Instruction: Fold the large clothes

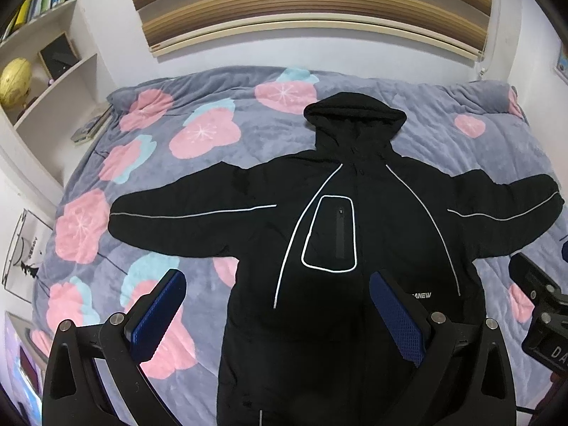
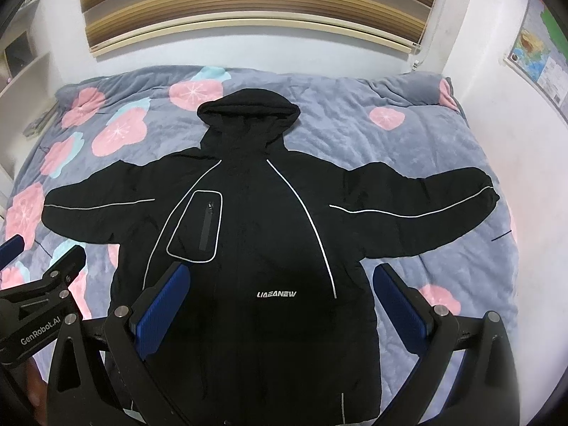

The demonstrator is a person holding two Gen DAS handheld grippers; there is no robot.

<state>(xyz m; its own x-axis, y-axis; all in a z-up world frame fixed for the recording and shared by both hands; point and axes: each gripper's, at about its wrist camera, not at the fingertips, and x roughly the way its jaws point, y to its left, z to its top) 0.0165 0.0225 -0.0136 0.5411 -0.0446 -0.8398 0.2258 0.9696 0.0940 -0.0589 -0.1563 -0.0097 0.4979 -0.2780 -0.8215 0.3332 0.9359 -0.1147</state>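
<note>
A black hooded jacket (image 1: pixel 355 220) with thin white piping lies flat, front up, on the bed, sleeves spread wide and hood at the far end. It also shows in the right wrist view (image 2: pixel 269 234). My left gripper (image 1: pixel 277 280) is open and empty, held above the jacket's lower left side. My right gripper (image 2: pixel 282 273) is open and empty, above the jacket's lower right side. The right gripper's body shows at the right edge of the left wrist view (image 1: pixel 543 305). The left gripper's body shows at the left edge of the right wrist view (image 2: pixel 42 291).
The bed carries a grey quilt (image 1: pixel 177 177) with pink and blue flowers. A white bookshelf (image 1: pixel 46 81) stands at the left. A striped blind (image 1: pixel 312 7) hangs on the far wall. A map poster (image 2: pixel 539 53) hangs on the right wall.
</note>
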